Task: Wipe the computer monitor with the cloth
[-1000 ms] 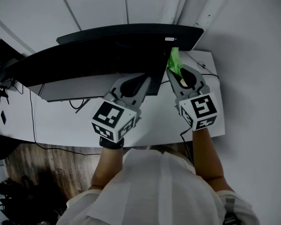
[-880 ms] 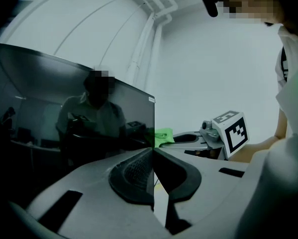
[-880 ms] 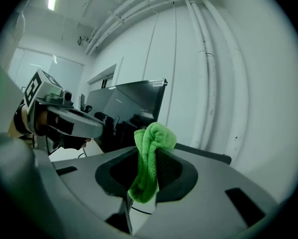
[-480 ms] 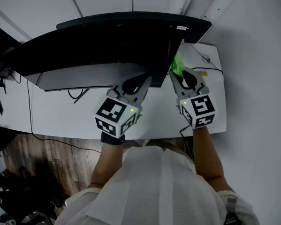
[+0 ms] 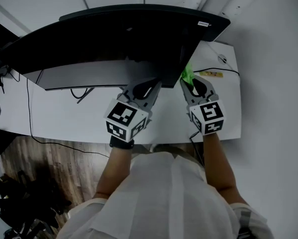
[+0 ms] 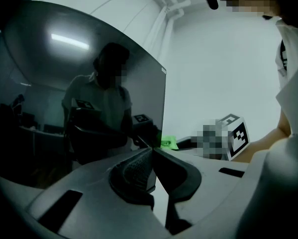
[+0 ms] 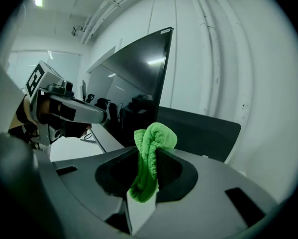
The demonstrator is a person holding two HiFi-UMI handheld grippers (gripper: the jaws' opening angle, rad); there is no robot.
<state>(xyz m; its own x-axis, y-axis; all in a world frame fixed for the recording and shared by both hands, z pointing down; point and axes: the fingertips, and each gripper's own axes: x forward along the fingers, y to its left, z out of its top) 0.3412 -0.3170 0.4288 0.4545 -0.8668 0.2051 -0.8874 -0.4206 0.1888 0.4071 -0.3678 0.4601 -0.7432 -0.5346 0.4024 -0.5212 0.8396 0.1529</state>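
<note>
cloth [image 7: 153, 138] pinched in right gripper [image 5: 188, 80] at monitor [image 5: 114, 34] edge; left gripper [image 6: 151, 151] alongside, fingers [image 6: 133, 172] closed.

I see the cloth [image 7: 149, 158] as a plain bright green against the pale grey shell and black pads of my right gripper [image 7: 148, 146], and my left gripper [image 6: 151, 151] wears the same grey and black. Both marker cubes [image 5: 125, 121] are white with bold black square patterns. The monitor [image 5: 114, 39] is glossy black above a white desk [image 5: 79, 126] with a thin black cable [image 5: 29, 108] and a small yellow label [image 5: 210, 74]. The floor [image 5: 44, 158] shows brown wood grain, and my shirt [image 5: 163, 193] is white.
</note>
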